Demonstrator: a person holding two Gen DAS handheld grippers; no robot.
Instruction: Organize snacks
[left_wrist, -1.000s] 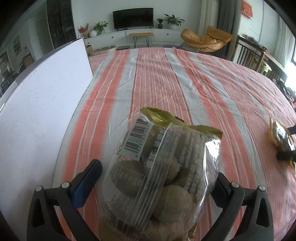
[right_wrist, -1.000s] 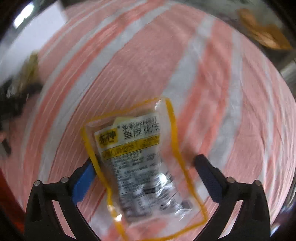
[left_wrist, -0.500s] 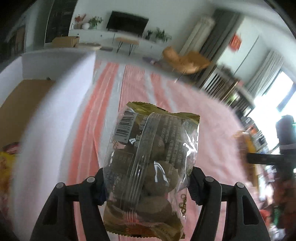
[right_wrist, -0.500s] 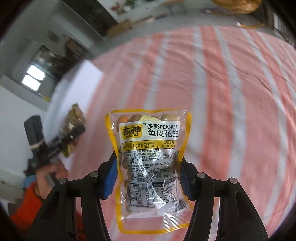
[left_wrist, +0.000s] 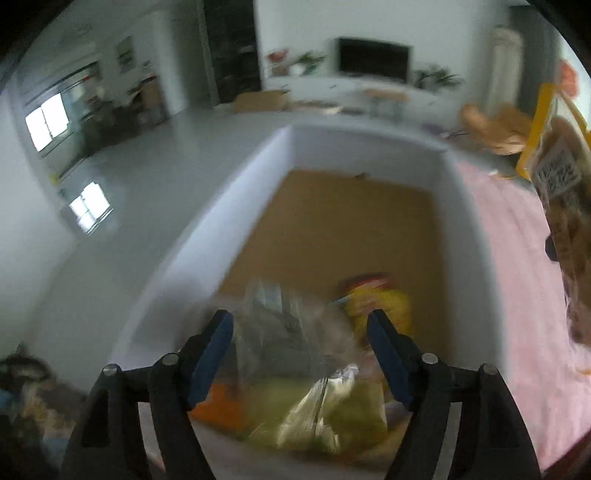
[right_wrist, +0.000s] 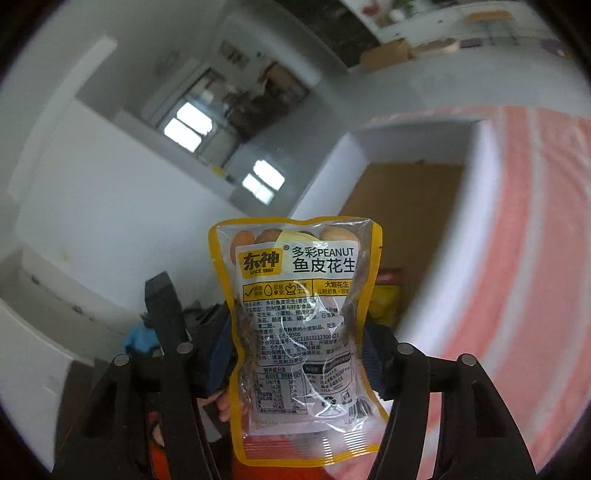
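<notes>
My left gripper (left_wrist: 300, 332) is open above the near end of a white-walled box (left_wrist: 461, 236) with a brown floor. A blurred clear snack bag (left_wrist: 291, 328) sits between and below its fingers, over other packets in the box. My right gripper (right_wrist: 297, 350) is shut on a yellow-edged peanut packet (right_wrist: 299, 317) and holds it upright in the air beside the box (right_wrist: 476, 221). That packet also shows at the right edge of the left wrist view (left_wrist: 561, 206).
A yellow and red packet (left_wrist: 376, 299) and a green-yellow packet (left_wrist: 332, 410) lie in the box's near end. The far half of the box floor (left_wrist: 351, 221) is bare. The striped tablecloth (right_wrist: 535, 258) lies right of the box.
My left gripper swung over the box and opened, and the clear snack bag dropped from its grip. My right gripper lifted the peanut packet and carried it toward the box.
</notes>
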